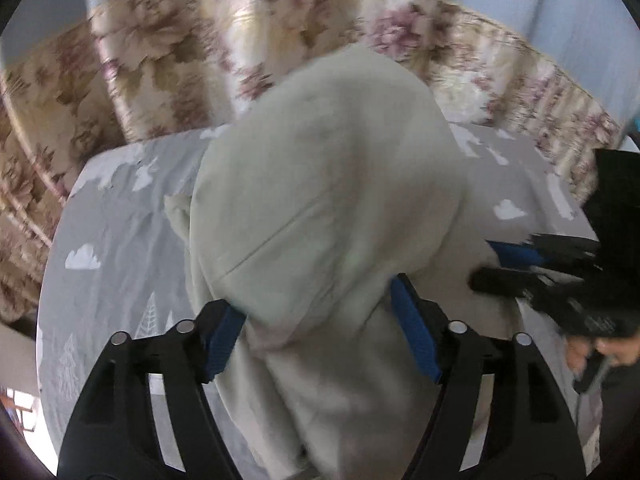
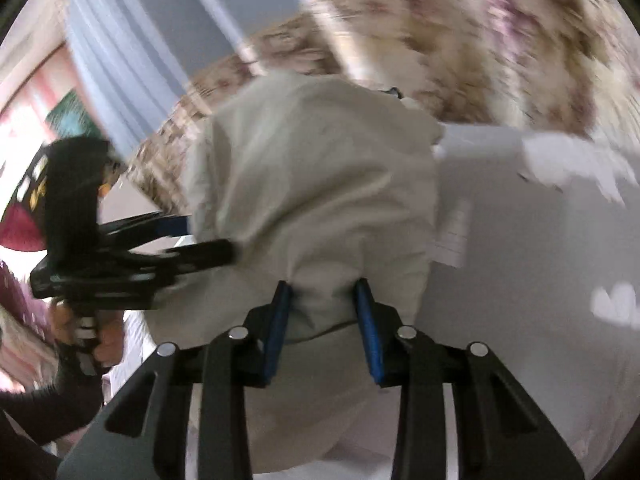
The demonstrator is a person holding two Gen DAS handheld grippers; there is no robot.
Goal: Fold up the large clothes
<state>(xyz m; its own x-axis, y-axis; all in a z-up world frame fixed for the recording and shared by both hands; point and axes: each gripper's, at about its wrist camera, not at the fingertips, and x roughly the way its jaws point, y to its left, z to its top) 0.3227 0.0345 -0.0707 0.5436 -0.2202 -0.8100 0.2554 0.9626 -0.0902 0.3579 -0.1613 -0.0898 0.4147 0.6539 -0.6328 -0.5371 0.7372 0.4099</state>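
A home bedroom: a bed sheet [image 1: 112,220] (grey, cloud-printed) before floral curtains [image 1: 168,52].

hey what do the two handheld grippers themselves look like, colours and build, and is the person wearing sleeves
Both the left gripper and the right gripper are black plastic frames with slotted, angular arms, round silver pivot pins and ribbed blue finger pads. The person's bare hand grips a black handle; a dark sleeve covers that forearm.

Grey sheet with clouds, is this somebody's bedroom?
Probably a bedroom. The cloud-print sheet covers what looks like a bed, floral curtains hang behind it, and both grippers lift a cream garment.
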